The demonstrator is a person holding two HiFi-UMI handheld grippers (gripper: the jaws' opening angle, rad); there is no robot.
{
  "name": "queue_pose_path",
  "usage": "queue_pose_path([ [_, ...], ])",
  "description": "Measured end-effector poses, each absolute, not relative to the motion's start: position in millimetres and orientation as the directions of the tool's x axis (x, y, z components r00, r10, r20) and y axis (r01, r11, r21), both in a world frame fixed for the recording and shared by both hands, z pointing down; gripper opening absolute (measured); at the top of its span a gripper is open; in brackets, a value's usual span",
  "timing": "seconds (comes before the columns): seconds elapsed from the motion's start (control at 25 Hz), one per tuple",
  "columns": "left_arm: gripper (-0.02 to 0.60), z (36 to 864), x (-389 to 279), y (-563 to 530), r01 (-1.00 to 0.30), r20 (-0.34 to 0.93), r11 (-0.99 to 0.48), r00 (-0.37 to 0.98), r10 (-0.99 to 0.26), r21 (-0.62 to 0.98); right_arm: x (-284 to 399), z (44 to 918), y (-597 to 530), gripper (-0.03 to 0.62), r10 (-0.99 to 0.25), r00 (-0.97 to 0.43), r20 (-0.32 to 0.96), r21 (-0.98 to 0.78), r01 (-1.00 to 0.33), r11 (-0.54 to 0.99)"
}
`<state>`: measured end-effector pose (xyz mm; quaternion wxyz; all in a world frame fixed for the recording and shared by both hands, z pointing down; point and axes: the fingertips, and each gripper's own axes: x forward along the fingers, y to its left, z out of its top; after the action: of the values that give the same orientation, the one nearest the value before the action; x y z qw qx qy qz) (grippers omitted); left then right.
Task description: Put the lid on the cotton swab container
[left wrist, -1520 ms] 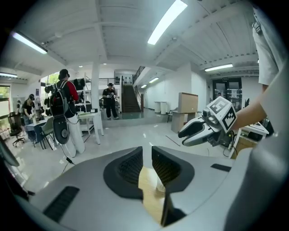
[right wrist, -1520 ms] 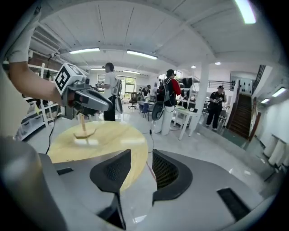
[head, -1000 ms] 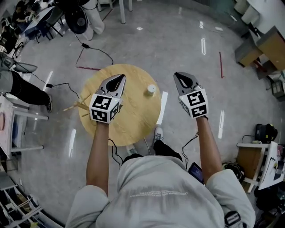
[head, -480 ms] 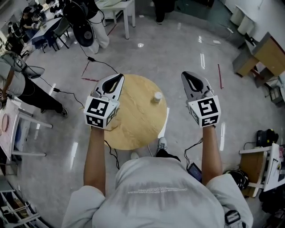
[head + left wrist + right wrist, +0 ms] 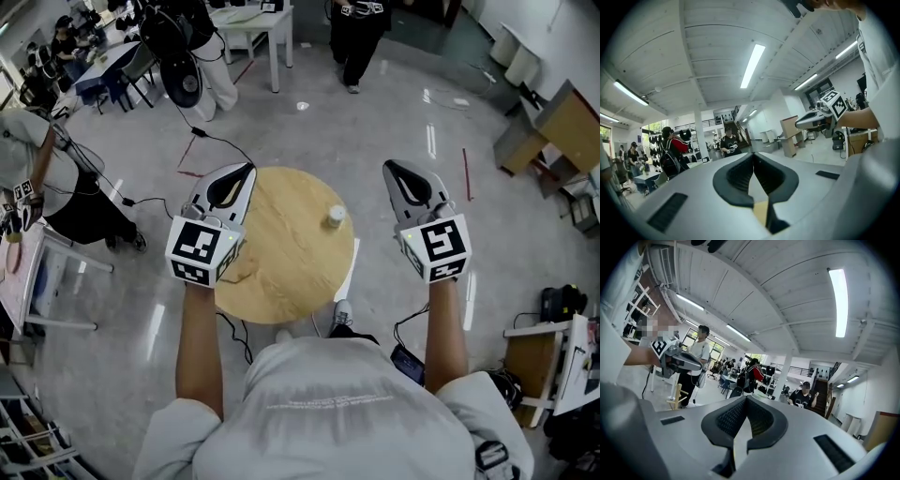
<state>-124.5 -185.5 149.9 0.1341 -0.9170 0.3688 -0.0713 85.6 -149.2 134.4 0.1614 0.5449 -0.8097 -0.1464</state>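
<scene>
Both of mine are shut tight with nothing between the jaws. The left hand-held gripper (image 5: 246, 171) and the right hand-held gripper (image 5: 390, 169) hang level above the desk (image 5: 281, 272), one to each side. The cotton swab container (image 5: 335, 217) stands upright near the desk's right edge, a small pale cylinder. No loose lid shows beside it, so I judge it capped, though it is too small to be sure. If the lid needs seating, I'd open the jaws first, come straight down over the top and steady the body with the other gripper — it looks light and would tip.

container (image 5: 335, 217) on table (image 5: 281, 272), between claws
</scene>
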Motion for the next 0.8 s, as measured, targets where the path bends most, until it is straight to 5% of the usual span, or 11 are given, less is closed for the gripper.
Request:
queue_pose_path([
  [0.8,0.02,157,-123,-198,-0.659,0.054,-0.681,0.705,-0.707,-0.32,68,145,-172,0.026,-0.915,-0.381,0.137,0.443,-0.802,0.4],
])
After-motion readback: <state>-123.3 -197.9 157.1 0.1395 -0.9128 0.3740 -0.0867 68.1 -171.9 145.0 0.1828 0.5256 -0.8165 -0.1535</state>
